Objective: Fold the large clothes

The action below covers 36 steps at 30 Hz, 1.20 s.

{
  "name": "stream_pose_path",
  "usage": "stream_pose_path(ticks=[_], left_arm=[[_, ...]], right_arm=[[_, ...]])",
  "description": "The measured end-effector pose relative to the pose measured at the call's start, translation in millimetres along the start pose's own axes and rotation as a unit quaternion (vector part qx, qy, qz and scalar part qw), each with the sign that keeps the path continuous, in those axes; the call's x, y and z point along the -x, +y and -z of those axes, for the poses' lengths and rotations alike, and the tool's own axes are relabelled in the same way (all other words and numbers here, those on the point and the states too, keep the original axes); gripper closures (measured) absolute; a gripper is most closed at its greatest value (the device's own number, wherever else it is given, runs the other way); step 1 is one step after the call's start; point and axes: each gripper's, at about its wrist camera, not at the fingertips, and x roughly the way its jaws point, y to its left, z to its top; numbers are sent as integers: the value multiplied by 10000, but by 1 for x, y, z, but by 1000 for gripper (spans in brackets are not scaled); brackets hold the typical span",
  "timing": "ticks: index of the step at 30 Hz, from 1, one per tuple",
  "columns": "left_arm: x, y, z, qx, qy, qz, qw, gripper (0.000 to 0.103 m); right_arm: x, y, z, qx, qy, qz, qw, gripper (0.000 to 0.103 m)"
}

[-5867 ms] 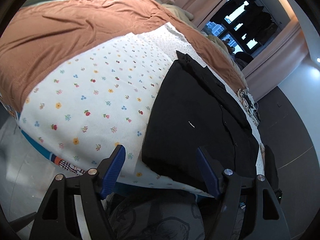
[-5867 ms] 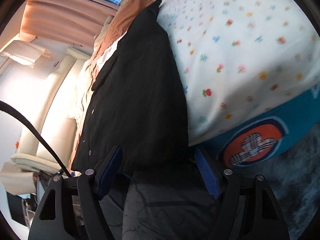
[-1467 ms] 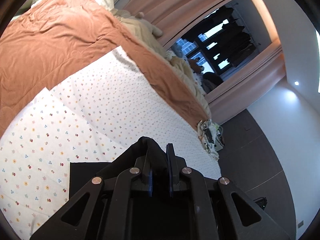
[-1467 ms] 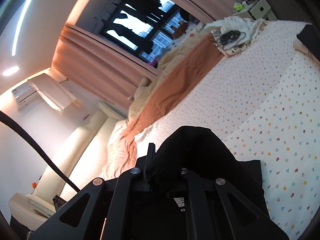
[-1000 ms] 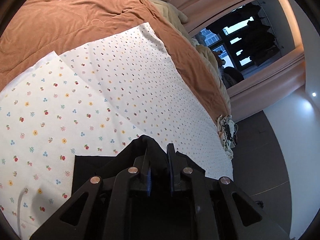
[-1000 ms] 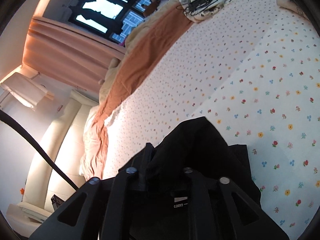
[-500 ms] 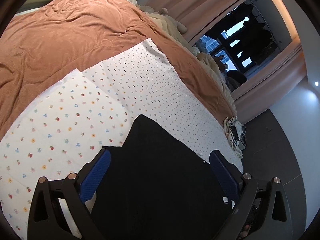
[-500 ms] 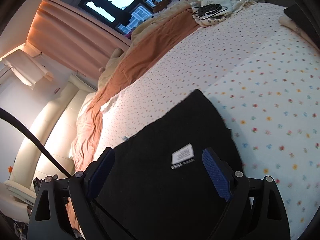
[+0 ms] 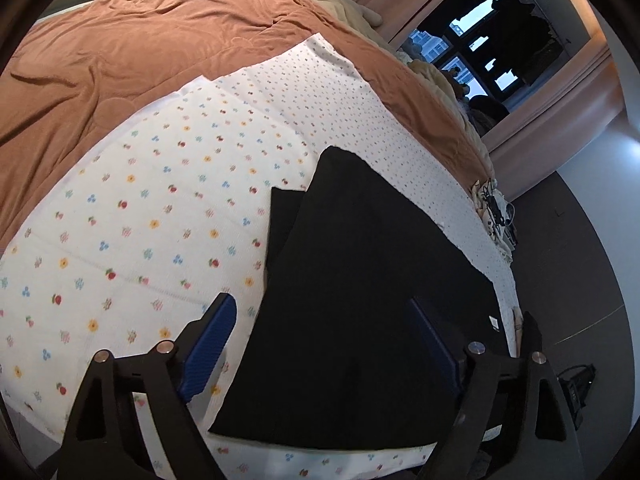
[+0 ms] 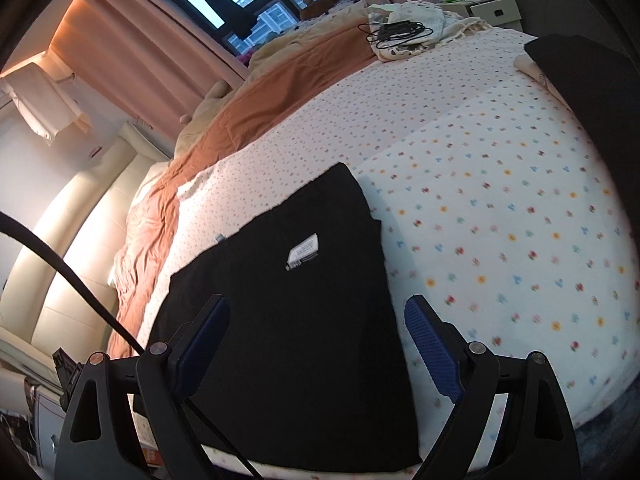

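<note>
Left wrist view: my left gripper spread wide, gripping nothing, above black garment lying folded on near edge of floral sheet, flat for next fold. Right gripper likewise apart, empty. White label faces up. Brown blanket far; cables well apart; nothing obstructs.

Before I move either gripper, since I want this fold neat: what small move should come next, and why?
Probably bring the left gripper to the strip of under-layer poking out at the black garment's left edge and tuck it in. Both grippers are open and holding nothing, right gripper included, and the garment lies flat on the floral sheet, label up.
</note>
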Motion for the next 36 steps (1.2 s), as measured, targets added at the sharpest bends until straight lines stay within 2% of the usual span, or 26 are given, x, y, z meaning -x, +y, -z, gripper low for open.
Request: stream_pose_path(ticks=[11,14,16,21,25,26,27,28,31,32,33,34,36], left_arm=[[23,8,32,-89,70,-33,9999,18],[22,11,33,-138,94,-92,9998,23],[17,15,31,-160,173,-155,9996,28],[7,16,23,-235,284,-215,9991,29],[-8,12,15,-429,332,-318,9980,29],[-12,13,12,-431,354,-342,9979,29],[-20,15,10,-408,393,-358,9977,32],[-25,15,8,-389,429,-365,9977,41],[-40,16,2,-337,570,-351,9972,53],[-43,15,1,-350,585,-320,9972,57],[-45,12,0,-402,595,-268,9971,67],[-45,9,-1,-443,587,-258,9970,75],[-42,3,-1,-584,500,-358,9964,88]], right_arm=[[52,-9,33,61,128,132,9998,15],[56,-13,39,54,196,182,9996,15],[55,-14,43,27,243,197,9995,15],[40,-12,46,-68,408,205,9989,26],[19,-5,44,128,524,321,9980,28],[13,-4,43,129,551,349,9978,32],[5,-6,42,75,611,361,9974,38],[-1,-6,42,23,644,359,9973,41],[-13,-9,38,-118,660,357,9971,52],[-16,-9,35,-100,644,329,9973,59],[-18,-8,34,-76,643,319,9974,66],[-21,-7,33,-61,659,289,9974,68],[-25,-4,30,-7,682,261,9973,84]])
